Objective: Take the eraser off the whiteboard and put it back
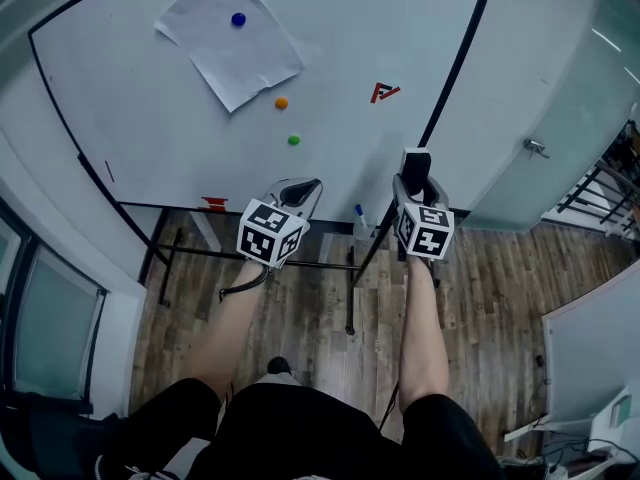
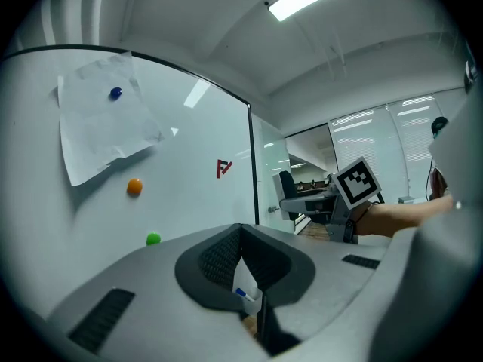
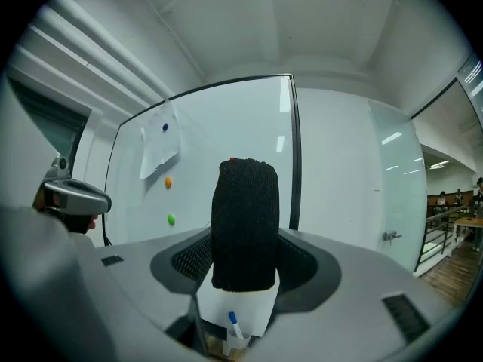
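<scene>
Right gripper [image 3: 243,259] pinches eraser [image 3: 244,202], left gripper [image 2: 241,236] pressed together; whiteboard [image 1: 350,28] logo [image 1: 384,92] reads perhaps "F".

The white whiteboard [image 1: 330,48] has a smooth, glossy face inside a thin black frame that looks matt. On it, the white paper sheet [image 1: 232,43] is matt and creased. The round blue magnet [image 1: 238,19], orange magnet [image 1: 281,102] and green magnet [image 1: 293,140] look like smooth plastic. The black eraser [image 3: 244,225] shows a coarse, knitted-looking cloth face — matt and rough. The right claw [image 3: 244,266] and left claw [image 2: 241,266] are smooth matt grey plastic with black ribbed pads [image 2: 220,259]. Below the whiteboard, the brown plank floor [image 1: 480,298] looks like wood — faintly sheened.
</scene>
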